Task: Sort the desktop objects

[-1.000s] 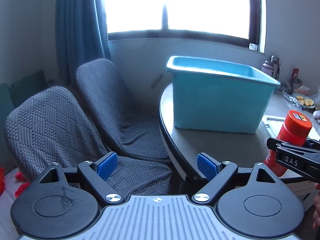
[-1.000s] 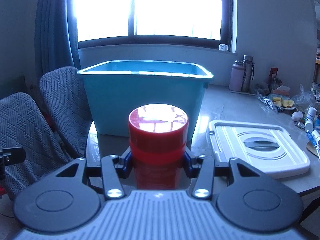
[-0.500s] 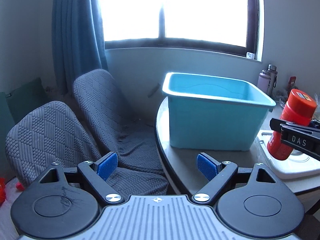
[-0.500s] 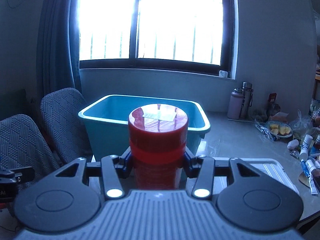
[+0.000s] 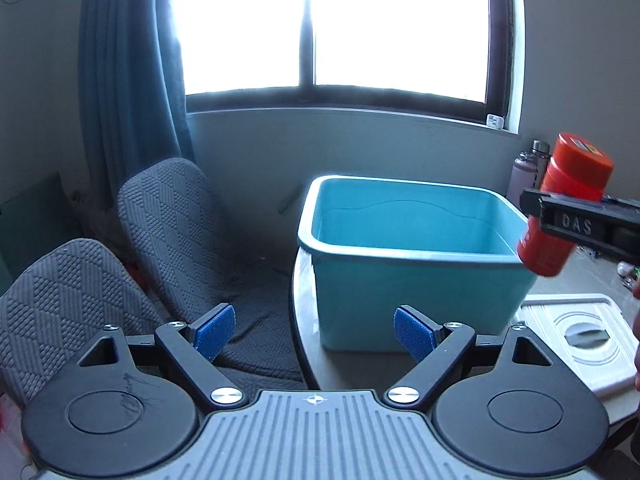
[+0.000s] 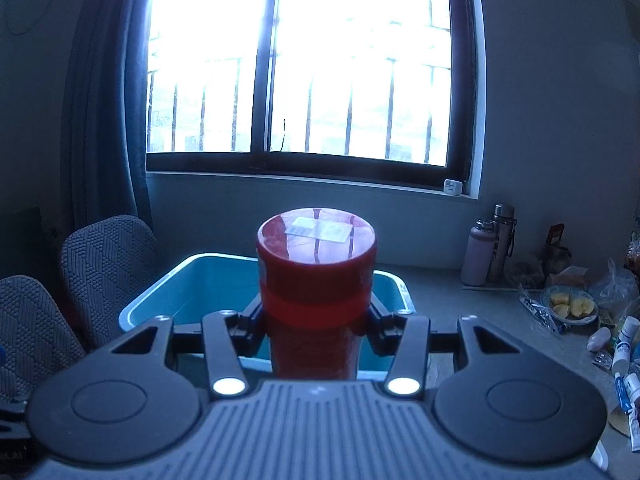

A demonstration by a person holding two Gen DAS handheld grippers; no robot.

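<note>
My right gripper [image 6: 316, 322] is shut on a red jar [image 6: 316, 276] with a red lid and holds it in the air, tilted, above the near right rim of the teal bin [image 6: 168, 296]. In the left wrist view the red jar [image 5: 568, 204] hangs by the right side of the teal bin [image 5: 408, 264], which looks empty. My left gripper [image 5: 314, 332] is open and empty, low at the table's left front edge, short of the bin.
A white bin lid [image 5: 580, 336] lies on the grey table right of the bin. Two grey chairs [image 5: 172, 232] stand left of the table. Flasks [image 6: 486, 248], a bowl of fruit [image 6: 570, 306] and tubes [image 6: 624, 348] crowd the far right.
My right gripper has lifted the red jar from the table in front of the bin up to above its rim. My left gripper has risen a little and stays open.
</note>
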